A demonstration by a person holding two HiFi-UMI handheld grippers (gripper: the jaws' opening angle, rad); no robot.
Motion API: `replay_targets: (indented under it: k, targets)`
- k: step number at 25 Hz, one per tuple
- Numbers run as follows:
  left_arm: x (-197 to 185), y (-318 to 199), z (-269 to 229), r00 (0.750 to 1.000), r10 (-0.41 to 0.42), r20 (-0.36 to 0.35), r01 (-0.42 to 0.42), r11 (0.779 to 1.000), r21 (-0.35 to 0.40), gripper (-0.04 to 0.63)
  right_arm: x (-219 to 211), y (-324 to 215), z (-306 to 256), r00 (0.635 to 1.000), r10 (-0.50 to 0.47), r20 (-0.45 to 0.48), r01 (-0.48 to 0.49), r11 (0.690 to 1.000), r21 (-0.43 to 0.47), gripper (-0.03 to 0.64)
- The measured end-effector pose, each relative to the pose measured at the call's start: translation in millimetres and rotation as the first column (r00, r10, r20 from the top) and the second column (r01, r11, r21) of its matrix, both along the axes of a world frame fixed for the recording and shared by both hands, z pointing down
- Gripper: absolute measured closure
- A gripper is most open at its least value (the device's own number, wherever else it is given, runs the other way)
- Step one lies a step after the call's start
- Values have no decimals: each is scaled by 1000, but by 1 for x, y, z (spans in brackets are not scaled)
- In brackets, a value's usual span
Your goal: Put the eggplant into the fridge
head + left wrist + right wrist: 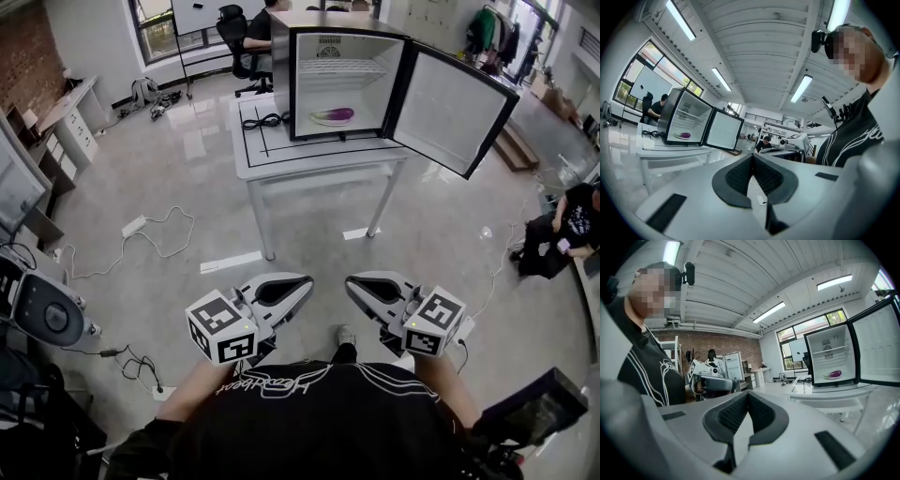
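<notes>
Fingers (733, 178): clenched tip to tip on both left gripper (298, 284) and right gripper (358, 284), grasping nothing.
Eggplant (333, 115): on the fridge (281, 66) floor, 12 o'clock in head view.
Door (450, 103): open toward 2 o'clock.
Table (281, 159): under the fridge.
Cable (267, 120): black, apparently coiled, at the fridge's 9 o'clock.

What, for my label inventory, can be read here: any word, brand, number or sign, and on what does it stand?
Nothing reads for sure.
On the black shirt: white script lettering, upside down, too looped to read.
On the fridge back wall: a small dark sticker, too small to read.
On the left gripper and right gripper cubes: square patterns only, no letters.
</notes>
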State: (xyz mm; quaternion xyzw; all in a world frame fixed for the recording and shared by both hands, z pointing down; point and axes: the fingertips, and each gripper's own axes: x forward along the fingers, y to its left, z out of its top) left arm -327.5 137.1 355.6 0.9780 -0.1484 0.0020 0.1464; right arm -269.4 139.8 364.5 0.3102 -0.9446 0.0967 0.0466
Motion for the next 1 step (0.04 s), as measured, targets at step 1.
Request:
replay_targets:
  k: [1]
  targets:
    - [-1, 0, 2, 1000, 2, 1, -2, 1000, -1, 588, -1, 0, 2, 1000, 1, -1, -1, 1000, -1, 609]
